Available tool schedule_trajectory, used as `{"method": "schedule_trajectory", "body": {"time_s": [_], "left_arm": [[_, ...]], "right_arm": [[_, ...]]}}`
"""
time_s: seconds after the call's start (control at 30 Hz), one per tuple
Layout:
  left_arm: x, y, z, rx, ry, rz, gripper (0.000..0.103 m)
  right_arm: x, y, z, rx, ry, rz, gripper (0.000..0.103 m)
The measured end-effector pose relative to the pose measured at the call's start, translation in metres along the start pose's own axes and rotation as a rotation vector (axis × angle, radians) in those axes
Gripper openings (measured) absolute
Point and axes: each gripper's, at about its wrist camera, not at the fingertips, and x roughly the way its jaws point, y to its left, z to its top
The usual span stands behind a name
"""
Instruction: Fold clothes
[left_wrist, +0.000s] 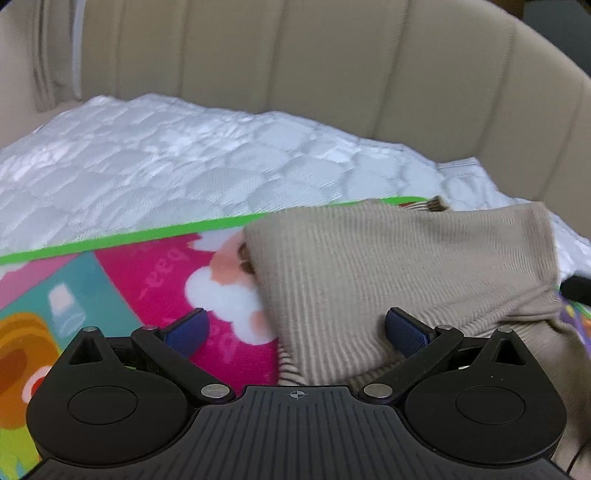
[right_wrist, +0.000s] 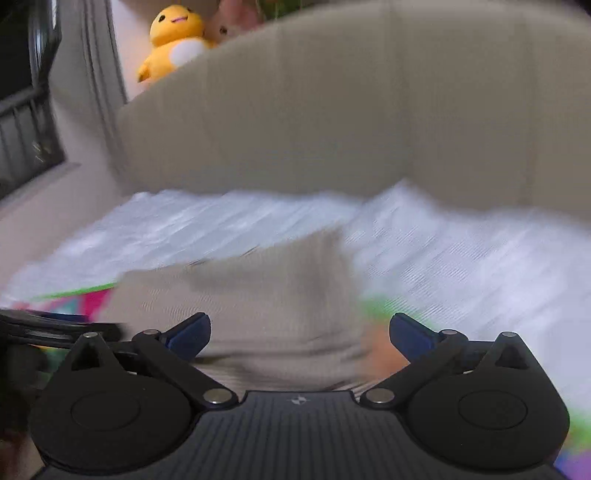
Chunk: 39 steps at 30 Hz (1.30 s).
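A beige ribbed knit garment (left_wrist: 399, 273) lies folded on a colourful play mat (left_wrist: 155, 273), with a striped edge showing at its near corner. My left gripper (left_wrist: 295, 328) hovers over that near corner, open, its blue pads (left_wrist: 188, 328) wide apart and nothing between them. In the right wrist view the same beige garment (right_wrist: 266, 314) lies blurred ahead. My right gripper (right_wrist: 299, 332) is open just above its near edge and holds nothing.
The mat rests on a white quilted mattress cover (left_wrist: 184, 166) with a beige padded headboard (left_wrist: 332, 66) behind. A yellow plush toy (right_wrist: 173, 37) sits beyond the headboard. The other gripper's black body (right_wrist: 48, 328) shows at the left of the right wrist view.
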Motion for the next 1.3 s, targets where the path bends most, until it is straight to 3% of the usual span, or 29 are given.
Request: {"method": "schedule_trajectory", "body": {"time_s": [0.03, 0.07, 0.1, 0.17, 0.27, 0.3, 0.33, 0.47, 0.57, 0.67, 0.77, 0.83, 0.87, 0.93, 1.13, 1.2, 1.3], "left_arm": [[-0.002, -0.002, 0.000, 0.005, -0.008, -0.015, 0.103], [-0.005, -0.005, 0.001, 0.011, -0.019, -0.027, 0.103], [-0.008, -0.008, 0.001, 0.020, -0.033, -0.038, 0.103], [-0.014, -0.018, 0.000, 0.053, -0.064, -0.060, 0.103], [-0.028, -0.037, -0.004, 0.154, -0.111, -0.097, 0.103], [-0.033, -0.043, -0.006, 0.189, -0.125, -0.109, 0.103], [-0.039, -0.049, -0.010, 0.222, -0.133, -0.122, 0.103], [-0.045, -0.081, -0.030, 0.300, -0.048, -0.171, 0.103], [-0.043, -0.097, -0.043, 0.358, -0.016, -0.234, 0.103], [-0.040, -0.096, -0.044, 0.316, 0.015, -0.329, 0.103], [-0.034, -0.077, -0.037, 0.241, 0.003, -0.284, 0.103], [-0.030, -0.058, -0.031, 0.171, -0.007, -0.212, 0.103], [-0.028, -0.048, -0.028, 0.132, -0.012, -0.170, 0.103], [-0.024, -0.028, -0.022, 0.055, -0.022, -0.087, 0.103], [-0.025, 0.037, -0.004, -0.224, -0.056, 0.117, 0.103], [-0.033, 0.065, 0.001, -0.335, -0.076, 0.149, 0.103], [-0.046, 0.103, 0.009, -0.530, -0.112, 0.139, 0.103]], "right_arm": [[-0.003, -0.003, 0.003, -0.024, -0.012, -0.026, 0.101], [-0.004, -0.004, 0.007, -0.044, -0.014, -0.045, 0.090], [-0.002, -0.004, 0.011, -0.054, 0.002, -0.046, 0.070], [0.010, -0.004, 0.018, -0.053, 0.035, -0.030, 0.053], [0.040, 0.005, 0.024, -0.056, 0.117, -0.031, 0.048], [0.051, 0.008, 0.024, -0.059, 0.155, -0.034, 0.032], [0.060, 0.012, 0.026, -0.064, 0.188, -0.041, 0.024], [0.043, 0.042, 0.064, -0.120, 0.159, 0.007, 0.011], [0.017, 0.090, 0.107, -0.167, 0.078, 0.136, 0.011], [-0.008, 0.152, 0.147, -0.223, 0.004, 0.305, 0.011], [-0.027, 0.196, 0.166, -0.259, -0.042, 0.444, 0.015], [-0.037, 0.217, 0.173, -0.281, -0.068, 0.508, 0.036], [-0.040, 0.217, 0.171, -0.295, -0.080, 0.496, 0.047], [-0.042, 0.215, 0.161, -0.332, -0.092, 0.459, 0.048], [-0.011, 0.181, 0.067, -0.542, 0.003, 0.181, 0.048], [0.000, 0.171, 0.035, -0.607, 0.039, 0.101, 0.048], [0.020, 0.177, -0.007, -0.653, 0.080, 0.079, 0.048]]}}
